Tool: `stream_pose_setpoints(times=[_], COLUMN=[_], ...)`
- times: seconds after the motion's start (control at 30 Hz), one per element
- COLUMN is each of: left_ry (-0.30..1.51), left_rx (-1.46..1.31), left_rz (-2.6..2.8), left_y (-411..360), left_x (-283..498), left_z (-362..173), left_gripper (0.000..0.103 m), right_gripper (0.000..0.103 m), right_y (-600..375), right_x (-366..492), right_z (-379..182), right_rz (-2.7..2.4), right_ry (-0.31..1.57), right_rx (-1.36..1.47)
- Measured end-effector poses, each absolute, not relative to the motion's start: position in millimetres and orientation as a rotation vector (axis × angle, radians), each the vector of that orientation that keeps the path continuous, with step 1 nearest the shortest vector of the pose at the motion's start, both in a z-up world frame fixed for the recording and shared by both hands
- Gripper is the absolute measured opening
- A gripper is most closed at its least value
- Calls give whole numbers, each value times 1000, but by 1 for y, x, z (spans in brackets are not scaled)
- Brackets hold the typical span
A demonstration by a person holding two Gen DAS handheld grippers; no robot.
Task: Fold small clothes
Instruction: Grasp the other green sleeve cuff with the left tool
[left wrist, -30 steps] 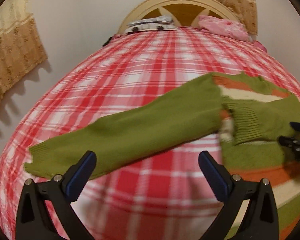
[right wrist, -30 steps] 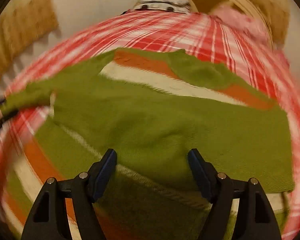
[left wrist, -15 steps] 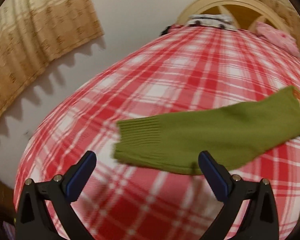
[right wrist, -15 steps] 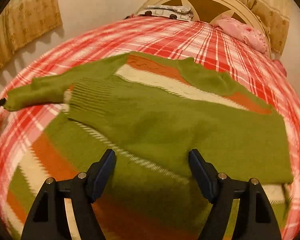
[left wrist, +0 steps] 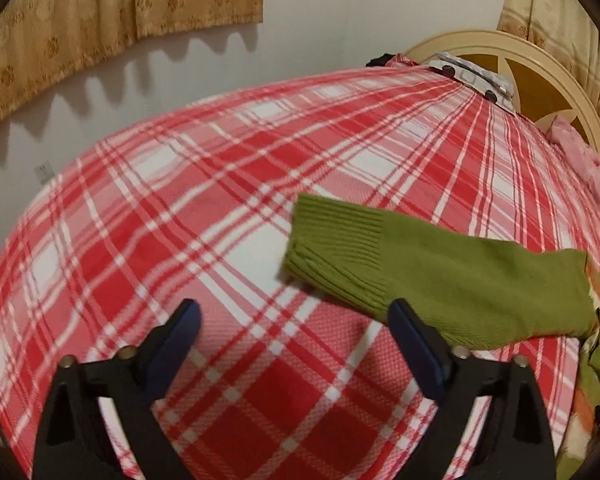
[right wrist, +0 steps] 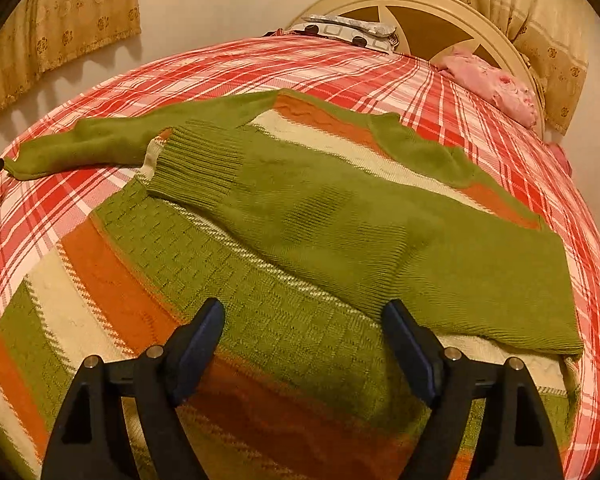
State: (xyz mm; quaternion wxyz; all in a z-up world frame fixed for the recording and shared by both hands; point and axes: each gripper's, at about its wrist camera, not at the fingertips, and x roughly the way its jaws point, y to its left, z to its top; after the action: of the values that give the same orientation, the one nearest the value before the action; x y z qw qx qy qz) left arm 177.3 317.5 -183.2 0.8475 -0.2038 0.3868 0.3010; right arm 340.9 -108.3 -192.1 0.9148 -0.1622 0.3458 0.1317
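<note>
A green sweater [right wrist: 300, 208] with orange and cream stripes lies flat on the red plaid bed cover [right wrist: 500, 128]. One sleeve [right wrist: 340, 220] is folded across its body. The other sleeve [right wrist: 88, 144] stretches out to the left. My left gripper [left wrist: 294, 312] hovers open over the bare cover, jaws closing, with nothing between them. That sleeve's ribbed cuff [left wrist: 332, 236] lies just ahead, and the sleeve passes behind the right fingertip [left wrist: 400, 312]. My right gripper [right wrist: 304, 312] is open over the sweater's lower body, jaws opening, holding nothing.
A cream headboard [right wrist: 420, 8] stands at the far end of the bed, with a pink cloth [right wrist: 496, 84] and a patterned pillow [right wrist: 348, 32] before it. Gold curtains [left wrist: 100, 20] hang on the pale wall to the left. Plaid cover [left wrist: 180, 200] spreads left of the cuff.
The left gripper has travelled left along the outstretched sleeve to its cuff and rolled; its jaws narrowed slightly. The right gripper shifted a little, and its jaws widened slightly.
</note>
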Motion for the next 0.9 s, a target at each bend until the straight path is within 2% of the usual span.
stream_pose_setpoints(times=[0.23, 0.47, 0.53, 0.57, 0.67, 0.73, 0.83, 0.87, 0.9], left_ry=[815, 777, 740, 741, 740, 739, 731, 724, 723], left_rx=[-504, -549, -593, -600, -587, -580, -585, -593, -599], left_rz=[614, 612, 597, 594, 589, 582, 570, 557, 548], left_y=[322, 332, 338, 339, 339, 339, 340, 341, 342], left_x=[195, 203, 201, 202, 204, 204, 204, 204, 204], left_z=[-194, -196, -195, -196, -196, -197, -198, -198, -198], left_gripper=[72, 72, 64, 56, 47, 35, 22, 14, 12], right_gripper=[83, 83, 83, 84, 84, 84, 84, 84, 84], right_y=[-109, -109, -109, -109, -109, -109, -109, -109, -109], right_x=[339, 339, 339, 339, 339, 339, 338, 338, 338], right_z=[-192, -192, -192, -192, -191, -192, -192, -191, -191], right_rz=[268, 268, 267, 266, 264, 264, 262, 262, 260], right_ry=[708, 706, 705, 704, 702, 701, 700, 699, 698], right_rx=[-333, -333, -335, -334, -336, -336, -337, -338, -338])
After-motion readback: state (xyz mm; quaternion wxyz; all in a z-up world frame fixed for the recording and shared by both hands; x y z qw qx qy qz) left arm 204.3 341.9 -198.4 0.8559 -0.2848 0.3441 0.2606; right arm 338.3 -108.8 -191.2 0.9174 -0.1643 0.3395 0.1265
